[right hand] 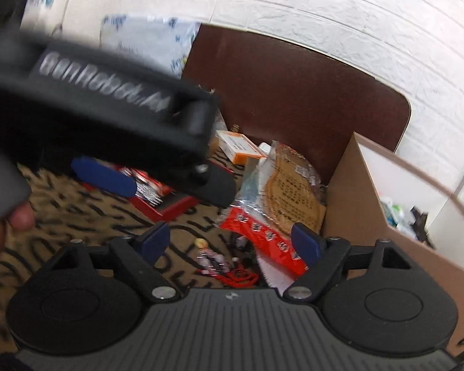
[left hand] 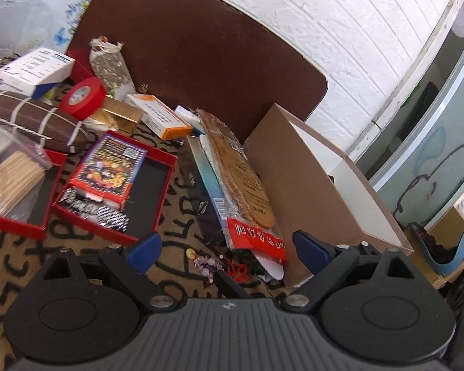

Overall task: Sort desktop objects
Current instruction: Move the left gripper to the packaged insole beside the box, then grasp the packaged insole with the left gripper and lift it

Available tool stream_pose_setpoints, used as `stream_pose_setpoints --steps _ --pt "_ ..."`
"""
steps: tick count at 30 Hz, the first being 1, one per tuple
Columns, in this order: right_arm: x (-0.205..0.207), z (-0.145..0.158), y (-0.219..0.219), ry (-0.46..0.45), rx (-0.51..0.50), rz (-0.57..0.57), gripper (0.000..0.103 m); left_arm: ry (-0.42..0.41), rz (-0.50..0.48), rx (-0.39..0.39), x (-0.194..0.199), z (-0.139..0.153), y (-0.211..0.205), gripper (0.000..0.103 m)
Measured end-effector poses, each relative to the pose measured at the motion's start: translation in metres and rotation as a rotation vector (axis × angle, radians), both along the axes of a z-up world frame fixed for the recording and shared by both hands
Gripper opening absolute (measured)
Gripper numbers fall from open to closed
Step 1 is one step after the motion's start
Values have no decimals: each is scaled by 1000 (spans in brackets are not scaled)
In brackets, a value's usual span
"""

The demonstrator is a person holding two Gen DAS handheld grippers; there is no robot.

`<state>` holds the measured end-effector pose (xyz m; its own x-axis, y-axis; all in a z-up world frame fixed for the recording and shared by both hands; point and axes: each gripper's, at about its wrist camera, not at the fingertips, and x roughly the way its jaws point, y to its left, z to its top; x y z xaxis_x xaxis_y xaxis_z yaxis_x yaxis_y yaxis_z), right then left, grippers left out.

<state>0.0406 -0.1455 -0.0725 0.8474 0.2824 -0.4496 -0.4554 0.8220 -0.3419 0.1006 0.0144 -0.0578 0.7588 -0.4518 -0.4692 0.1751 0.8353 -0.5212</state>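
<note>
Nearest to me, my left gripper [left hand: 225, 247] hangs over the patterned cloth [left hand: 176, 266] that covers the worktop, fingers wide apart, nothing between them. My right gripper [right hand: 232, 241] sits just beside it, fingers also well apart and empty; its right pad stands in front of the red end of the clear packet, contact not clear. The right wrist view is blurred.

Just beyond both sets of fingers, on the cloth: a pink bead string [left hand: 205, 264] with a red cord [left hand: 239, 270].

Next out, the clear packet with red label [left hand: 256, 241] holds a tan wooden piece [left hand: 244, 173] and leans against the cardboard box [left hand: 297, 191] at the worktop's right edge. The box is open; in the right wrist view small items show inside, too blurred to name.

Left of the packet: a red tray [left hand: 157, 198] holding a colourful card box [left hand: 108, 170]. Further left, a second red tray [left hand: 31, 225] with a bundle of wooden sticks [left hand: 12, 182].

Toward the far edge: an orange-and-white carton [left hand: 161, 117], a gold box [left hand: 117, 114], a red tape roll [left hand: 83, 95], a brown striped pouch [left hand: 34, 120], a white carton [left hand: 34, 71].

Behind it all, a brown board [left hand: 201, 55] against the white brick wall [left hand: 340, 24].
</note>
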Motion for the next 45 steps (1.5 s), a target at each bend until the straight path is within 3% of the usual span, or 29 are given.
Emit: stream_pose_setpoints --steps 6,8,11,16,21,25,36,45 --pt "24 -13 9 -18 -102 -26 65 24 -40 -1 33 -9 -12 88" --pt "31 -16 9 -2 -110 -37 44 46 -50 -1 42 -13 -15 84" --pt "33 -14 6 3 -101 -40 27 66 -63 -13 50 -17 -17 76" --pt "26 -10 7 1 -103 -15 0 88 -63 -18 54 -20 -20 50" --pt "17 -6 11 20 -97 22 0 104 -87 -32 50 -20 -18 21" --pt "3 -3 11 28 -93 53 0 87 -87 -12 35 -17 -14 9" --pt "-61 12 5 64 -82 217 0 68 -84 27 -42 -8 -1 6" --pt "-102 3 -12 247 -26 330 0 193 -51 8 -94 -37 13 6"
